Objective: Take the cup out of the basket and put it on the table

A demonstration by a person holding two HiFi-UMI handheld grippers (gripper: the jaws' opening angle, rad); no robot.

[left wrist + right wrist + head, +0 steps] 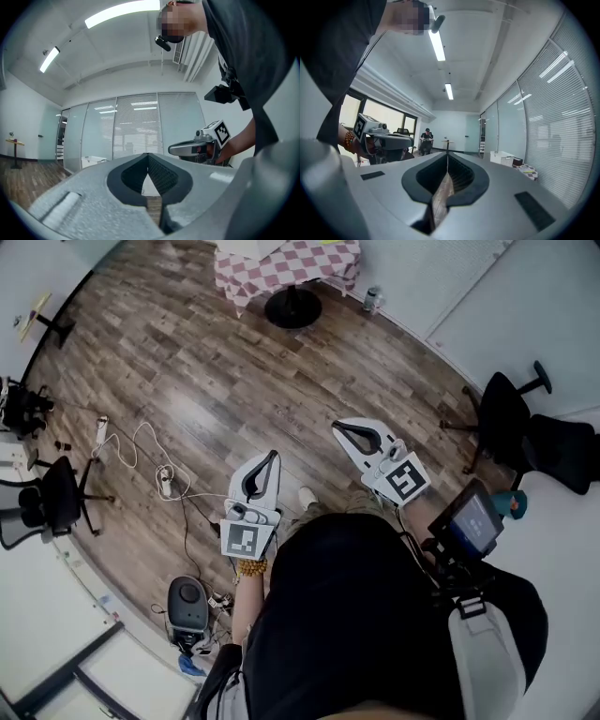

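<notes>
No cup shows in any view. A white basket (502, 158) stands far off beside a table with a checkered cloth (528, 172); that table (286, 266) is at the top of the head view. Both grippers are held in the air in front of the person, over the wooden floor. My left gripper (274, 456) (148, 154) is shut, its tips meeting with nothing between them. My right gripper (337, 427) (447, 153) is also shut and empty. Each gripper shows in the other's view: the right gripper (197, 147) and the left gripper (382, 138).
Black office chairs stand at the left (56, 498) and right (525, 427). White cables (141, 456) lie on the floor, and a small dark device (187, 606) is near the person's feet. A seated person (425, 139) is far back. Glass walls with blinds (136, 126) enclose the room.
</notes>
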